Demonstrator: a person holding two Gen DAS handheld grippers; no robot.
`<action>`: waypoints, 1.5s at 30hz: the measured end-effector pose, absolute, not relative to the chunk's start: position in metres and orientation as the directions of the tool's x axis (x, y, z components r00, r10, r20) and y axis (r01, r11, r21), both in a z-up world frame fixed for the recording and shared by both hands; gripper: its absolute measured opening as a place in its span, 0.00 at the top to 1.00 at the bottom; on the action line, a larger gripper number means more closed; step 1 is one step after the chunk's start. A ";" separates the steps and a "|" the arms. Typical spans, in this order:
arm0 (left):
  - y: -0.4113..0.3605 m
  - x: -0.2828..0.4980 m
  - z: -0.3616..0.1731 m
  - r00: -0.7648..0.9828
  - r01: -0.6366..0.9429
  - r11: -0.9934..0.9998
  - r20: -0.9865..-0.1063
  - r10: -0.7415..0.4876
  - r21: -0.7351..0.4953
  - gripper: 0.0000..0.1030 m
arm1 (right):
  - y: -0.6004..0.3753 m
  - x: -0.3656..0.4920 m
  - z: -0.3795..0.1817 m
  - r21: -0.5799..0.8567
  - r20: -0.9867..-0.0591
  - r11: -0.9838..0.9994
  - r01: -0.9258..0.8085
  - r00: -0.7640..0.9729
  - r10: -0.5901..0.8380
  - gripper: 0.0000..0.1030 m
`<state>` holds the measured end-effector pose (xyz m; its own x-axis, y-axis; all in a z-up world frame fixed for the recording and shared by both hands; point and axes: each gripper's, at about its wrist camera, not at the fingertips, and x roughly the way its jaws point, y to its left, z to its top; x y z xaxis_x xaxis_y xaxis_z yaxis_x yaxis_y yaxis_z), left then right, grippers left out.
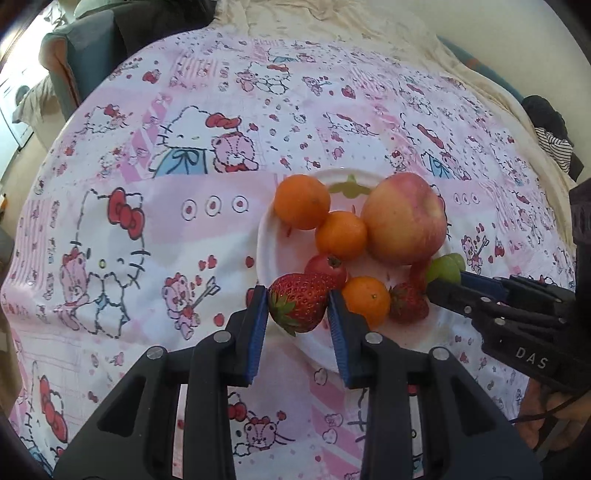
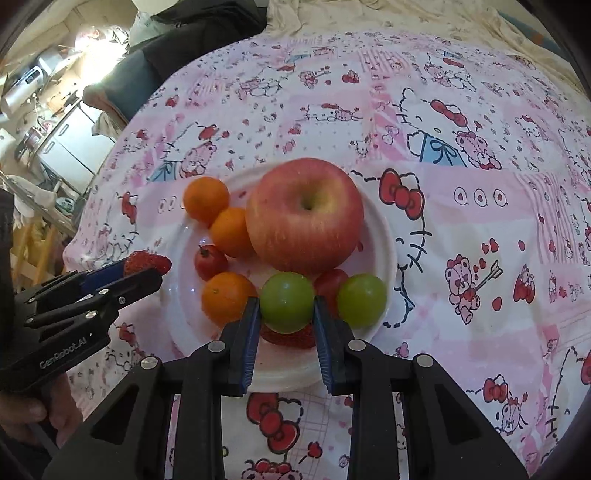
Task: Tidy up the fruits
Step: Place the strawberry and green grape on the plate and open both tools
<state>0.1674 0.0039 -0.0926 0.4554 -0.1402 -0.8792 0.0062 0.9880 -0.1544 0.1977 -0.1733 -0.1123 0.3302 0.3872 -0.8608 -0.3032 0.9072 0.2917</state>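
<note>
A white plate (image 1: 269, 251) holds a large red-yellow apple (image 1: 404, 218), three small oranges (image 1: 302, 202), a small red fruit (image 1: 327, 267) and a second strawberry (image 1: 408, 302). My left gripper (image 1: 297, 306) is shut on a strawberry (image 1: 297, 304) at the plate's near-left rim. My right gripper (image 2: 286, 308) is shut on a green grape (image 2: 287, 301) over the plate's (image 2: 384, 236) near edge, with a second green grape (image 2: 362, 300) just right of it. The apple (image 2: 304, 214) sits behind. The right gripper shows in the left wrist view (image 1: 443, 278), and the left gripper in the right wrist view (image 2: 147, 271).
The table is covered with a pink and white cartoon-cat cloth (image 1: 147, 221). A beige cloth (image 1: 314, 18) and a dark chair (image 1: 92, 48) lie beyond the far edge. Kitchen shelves (image 2: 44, 110) stand far left in the right wrist view.
</note>
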 end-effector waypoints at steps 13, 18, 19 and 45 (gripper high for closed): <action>-0.004 0.170 -0.094 0.442 -0.002 0.991 -0.889 -0.121 -0.136 0.34 | -0.171 0.199 -0.113 0.292 -0.865 0.904 -0.313 0.317 0.389 0.68; 0.000 0.164 -0.081 0.497 -0.021 0.992 -0.862 -0.096 -0.122 0.17 | -0.173 0.196 -0.108 0.273 -0.867 0.907 -0.320 0.326 0.376 0.45; 0.000 0.163 -0.079 0.501 -0.022 0.992 -0.860 -0.096 -0.123 0.17 | -0.174 0.194 -0.105 0.267 -0.861 0.910 -0.318 0.344 0.374 0.36; 0.031 0.062 0.024 0.708 -0.083 0.994 -0.706 0.012 -0.067 0.00 | -0.229 0.088 0.014 0.266 -0.685 0.933 -0.243 0.634 0.360 0.04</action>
